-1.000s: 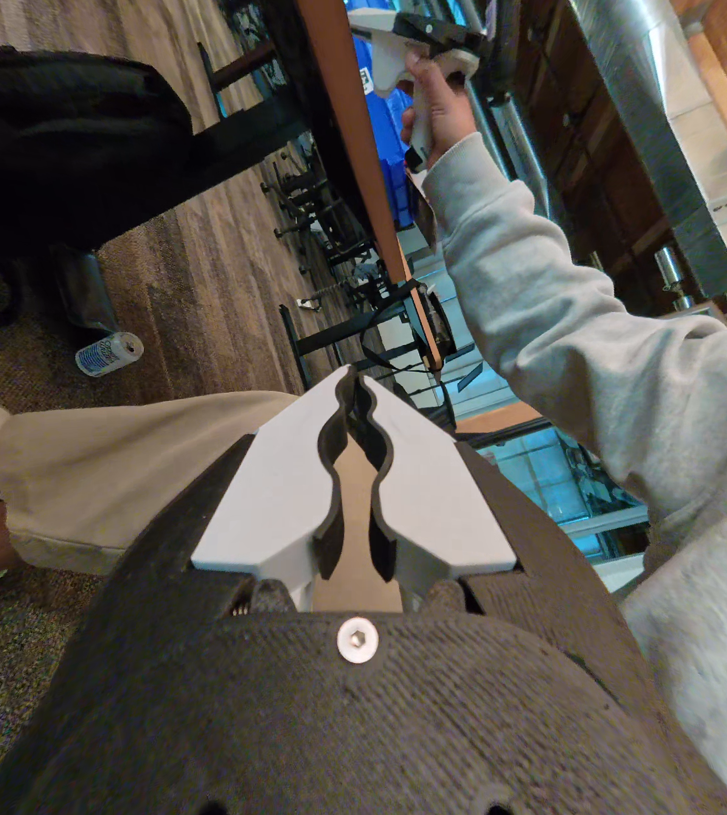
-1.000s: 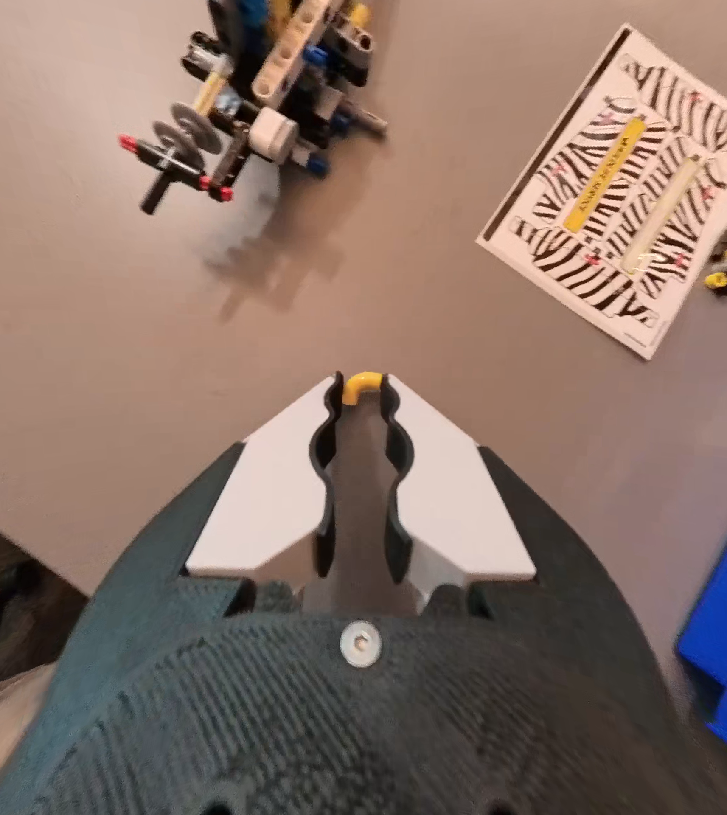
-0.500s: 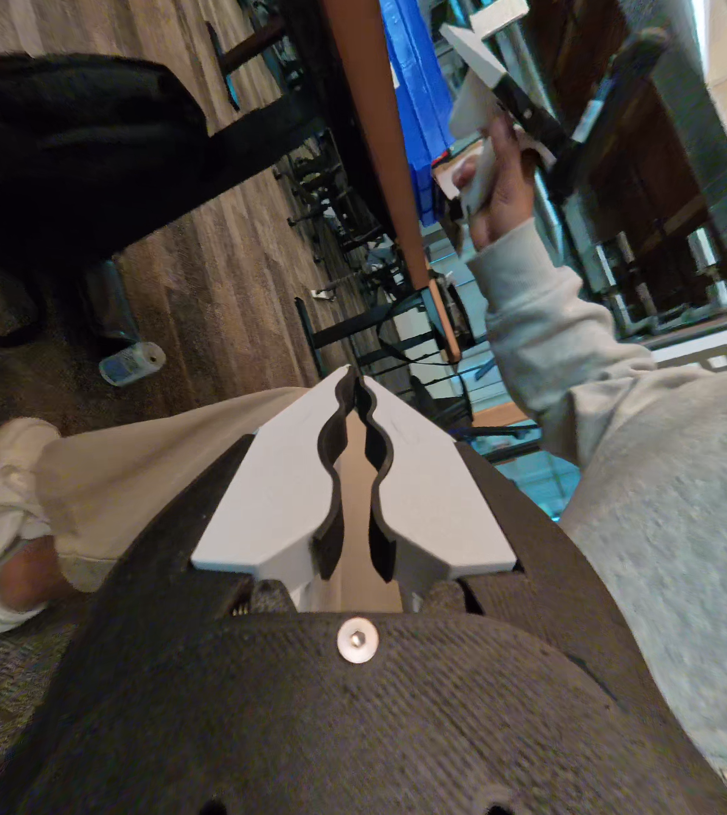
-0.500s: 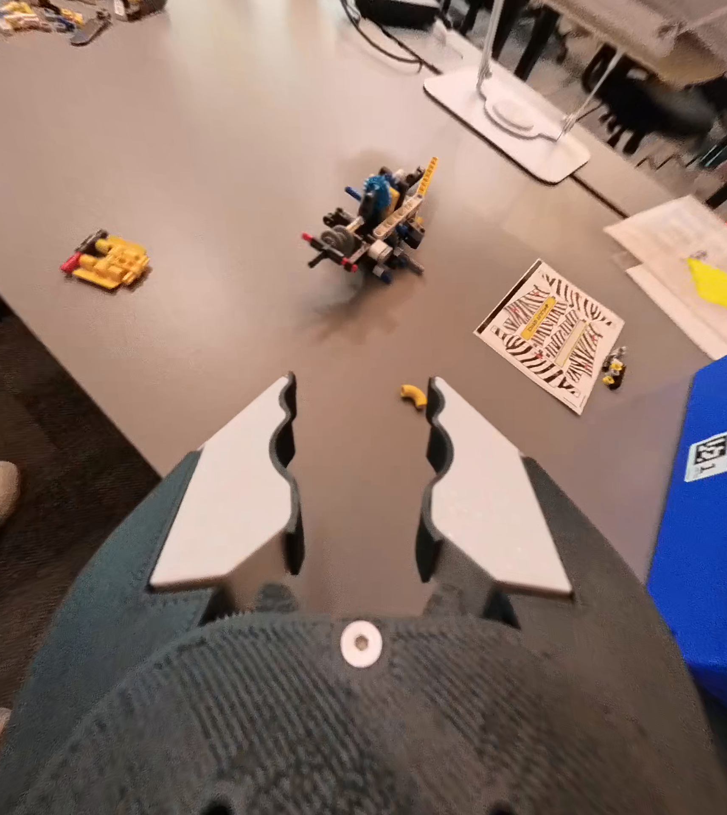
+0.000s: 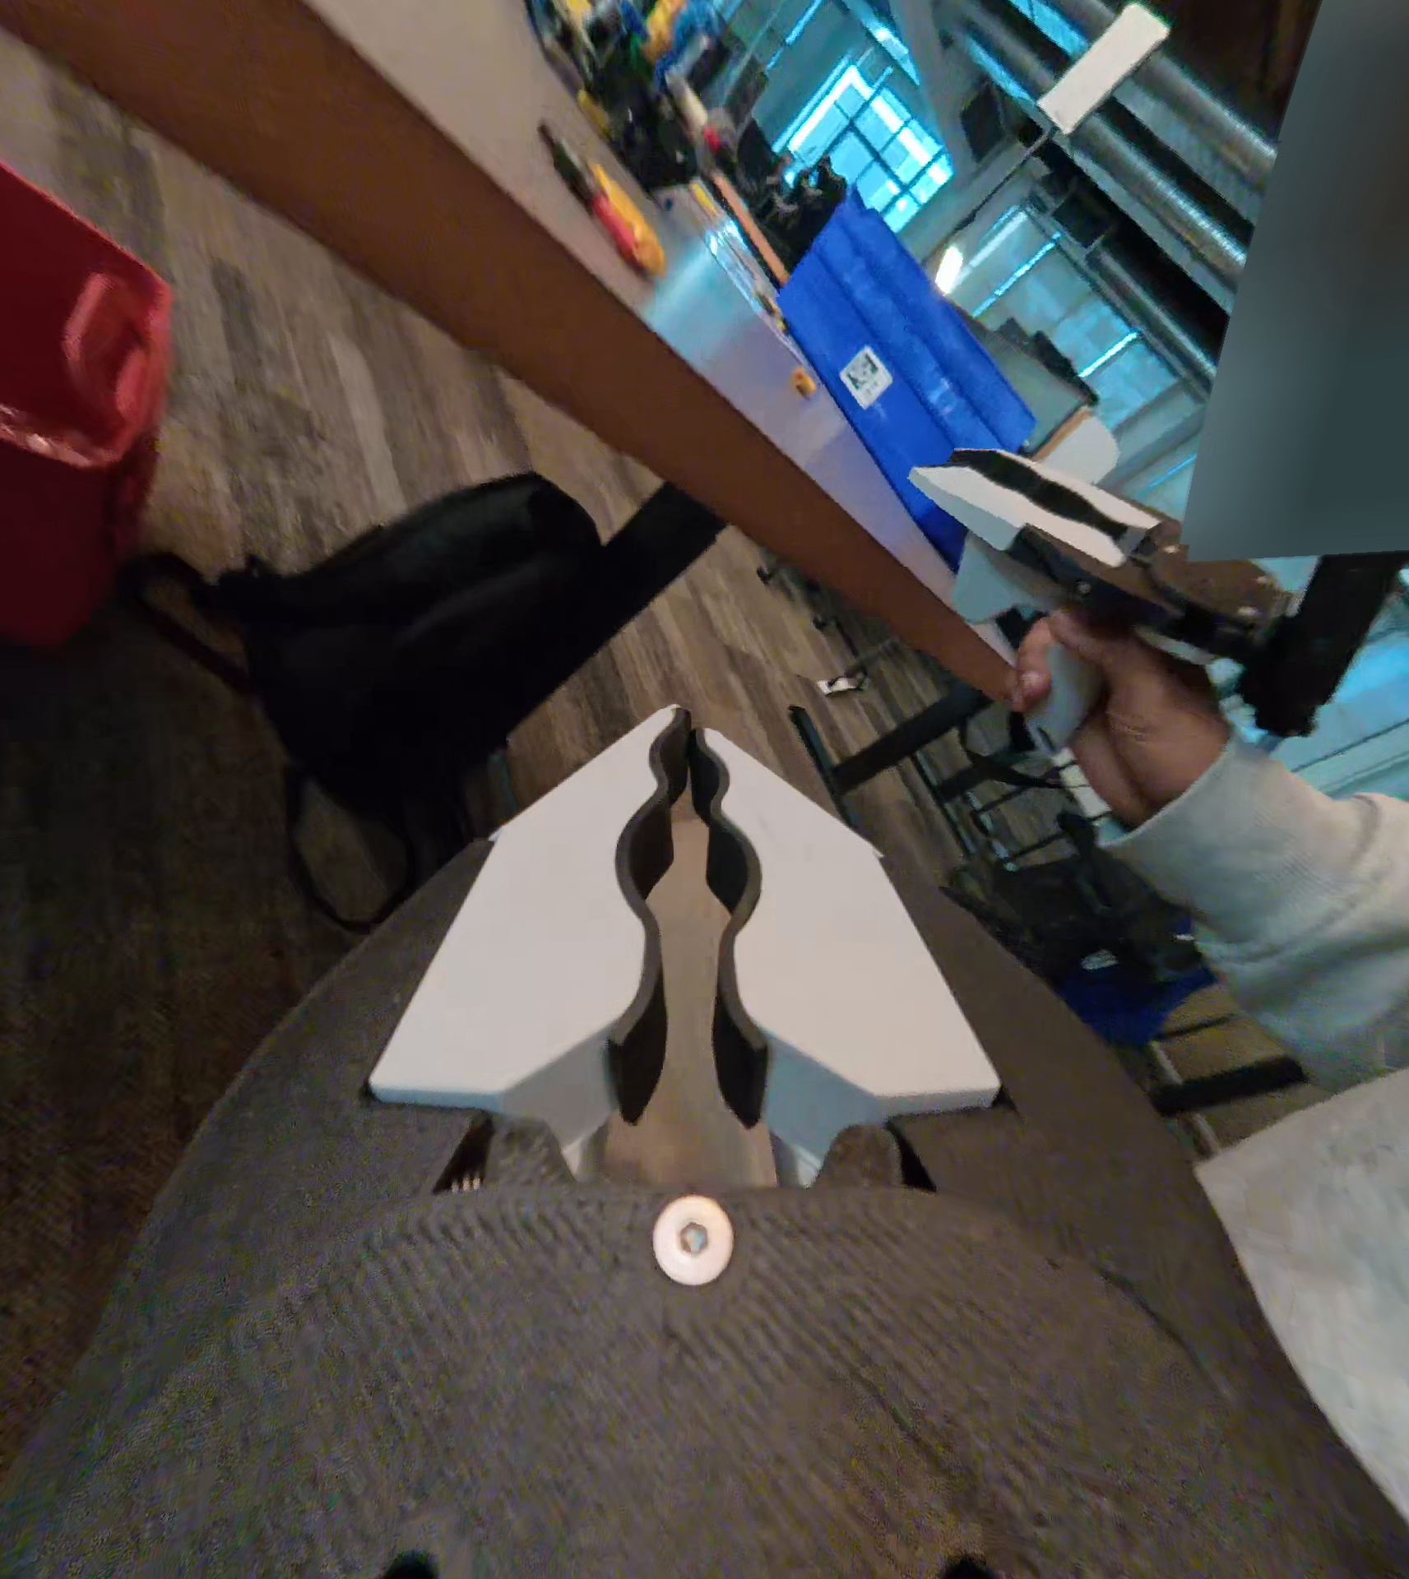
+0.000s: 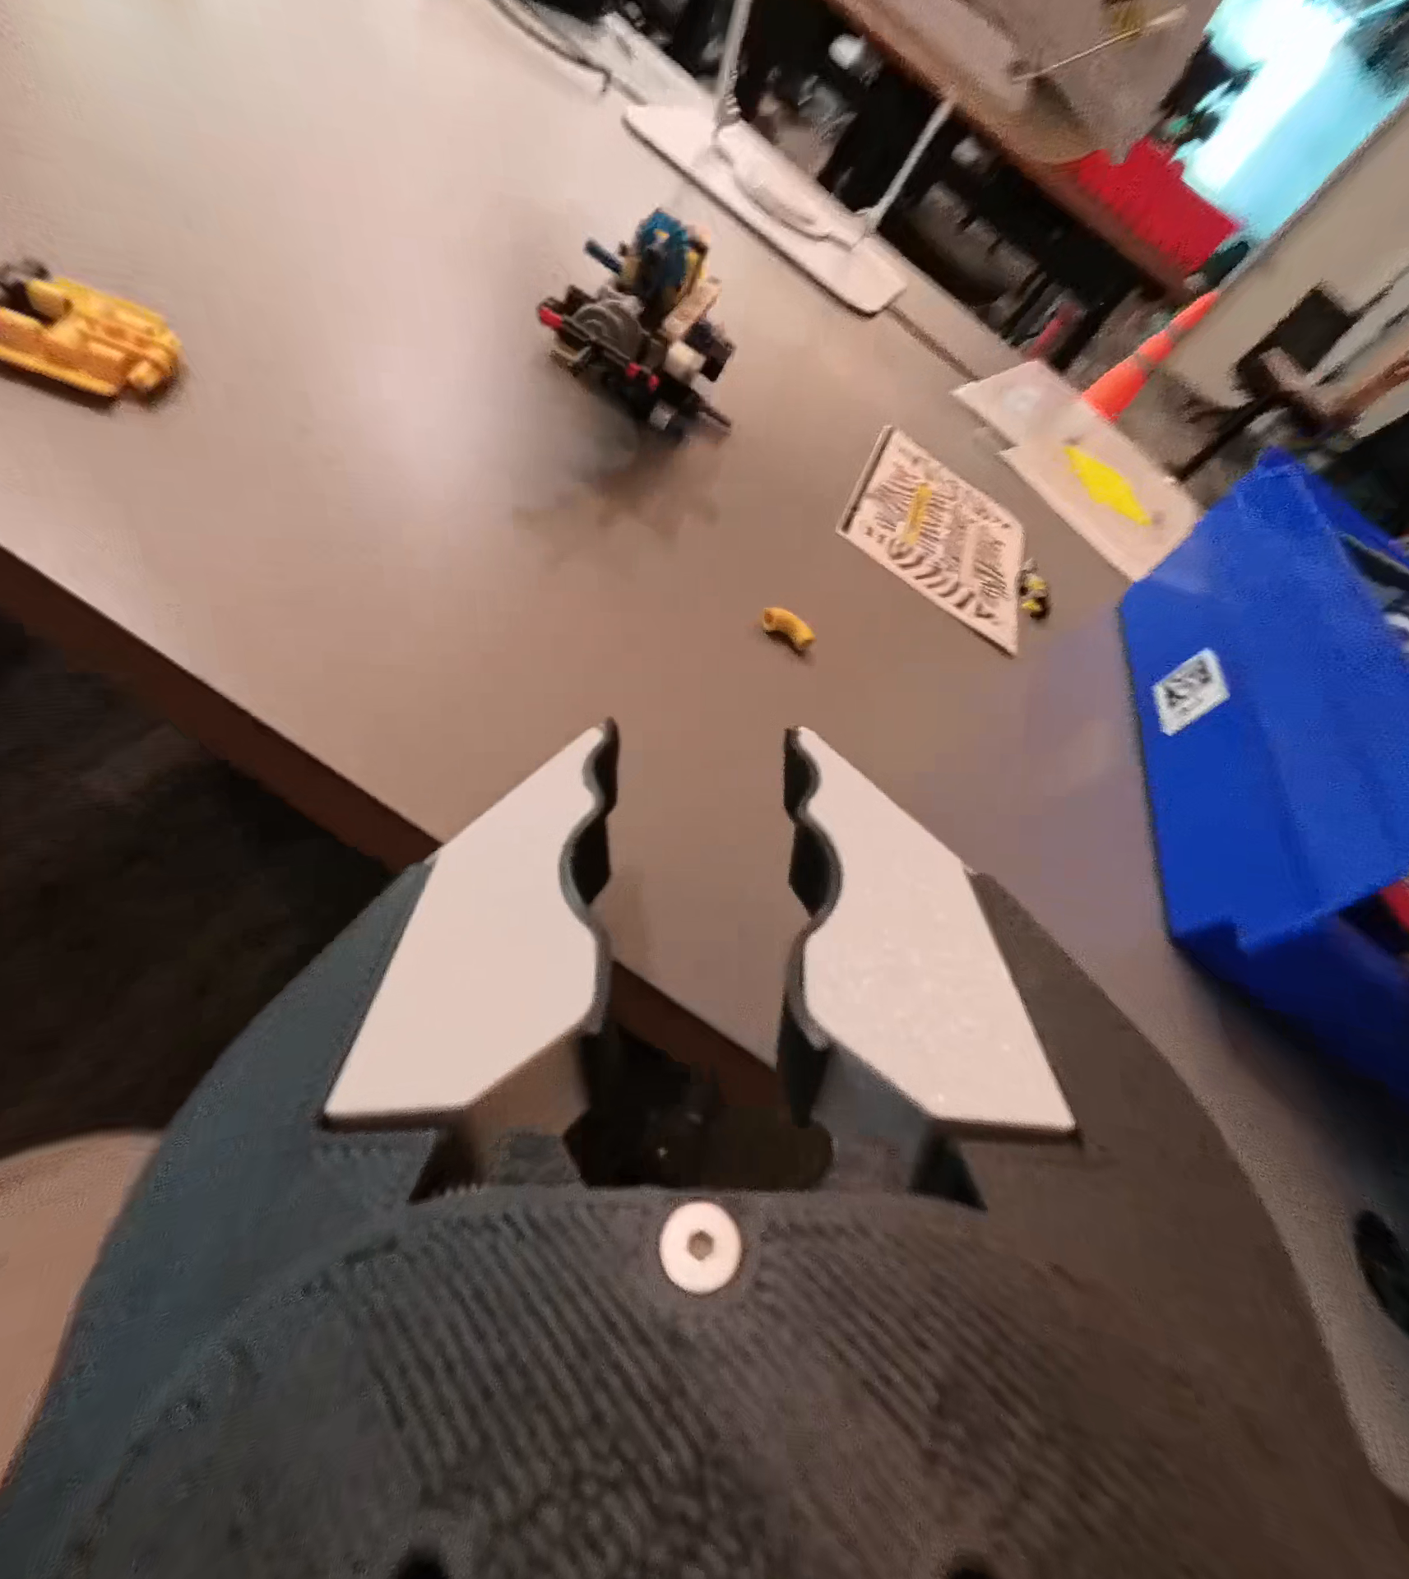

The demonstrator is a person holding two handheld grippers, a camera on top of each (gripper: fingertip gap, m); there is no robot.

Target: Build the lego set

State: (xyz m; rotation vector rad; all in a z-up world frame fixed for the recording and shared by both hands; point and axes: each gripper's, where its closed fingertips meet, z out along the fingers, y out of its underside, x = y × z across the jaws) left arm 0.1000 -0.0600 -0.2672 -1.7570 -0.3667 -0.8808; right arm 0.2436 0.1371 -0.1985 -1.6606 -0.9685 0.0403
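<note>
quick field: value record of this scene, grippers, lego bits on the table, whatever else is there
left gripper: shut, empty, below table level
right gripper: open, empty, over table edge
table: grey-brown top
curved yellow piece: loose on table, beyond right gripper
partly built model: mid-table
yellow assembly: far left
striped sticker sheet: right of model
blue bin: right edge

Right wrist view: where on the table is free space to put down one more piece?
The widest bare patch lies between the yellow assembly, the dark model and the table's near edge. A smaller one lies before the open right tongs. It is crowded between the yellow curved piece, sticker sheet and blue bin.
</note>
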